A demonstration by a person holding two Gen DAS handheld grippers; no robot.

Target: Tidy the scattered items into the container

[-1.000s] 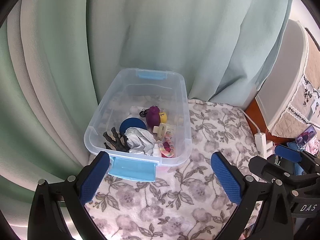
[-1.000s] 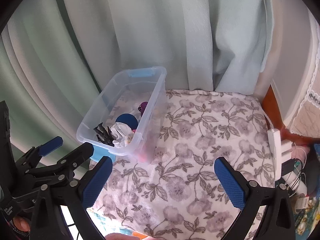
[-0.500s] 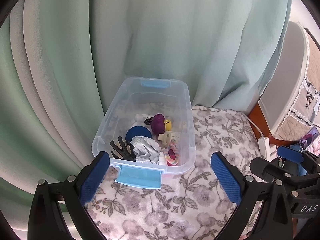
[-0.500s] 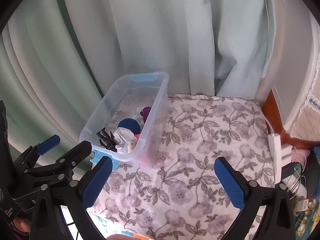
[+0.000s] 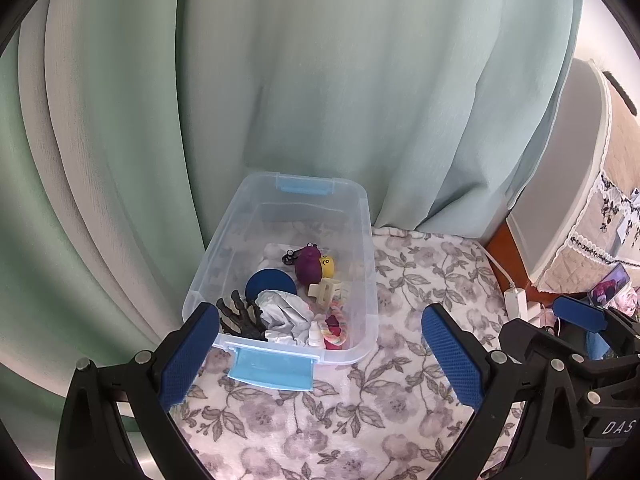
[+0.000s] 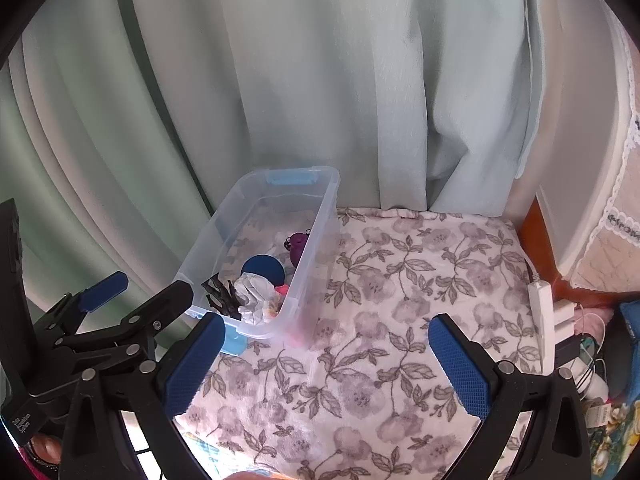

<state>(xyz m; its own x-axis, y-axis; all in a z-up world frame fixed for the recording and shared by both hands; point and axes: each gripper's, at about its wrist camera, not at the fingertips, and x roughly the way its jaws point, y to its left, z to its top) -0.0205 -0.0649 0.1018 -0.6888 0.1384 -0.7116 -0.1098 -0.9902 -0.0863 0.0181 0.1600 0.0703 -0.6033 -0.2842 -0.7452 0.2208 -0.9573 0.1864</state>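
Both grippers, the left gripper (image 5: 320,356) and the right gripper (image 6: 324,364), are held with jaws released and empty. Every item is seen inside the container (image 5: 370,280), at eleven o'clock on the floral blanket (image 6: 400,300); nothing scattered is seen. A clean withdrawal is advised, the bin left unbumped. Green curtains (image 5: 320,80) are hung behind.

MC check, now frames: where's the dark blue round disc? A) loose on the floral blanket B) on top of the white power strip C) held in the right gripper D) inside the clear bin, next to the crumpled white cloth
D: the dark blue disc lies inside the clear bin, right behind the crumpled white cloth; both grippers are open and hold nothing.
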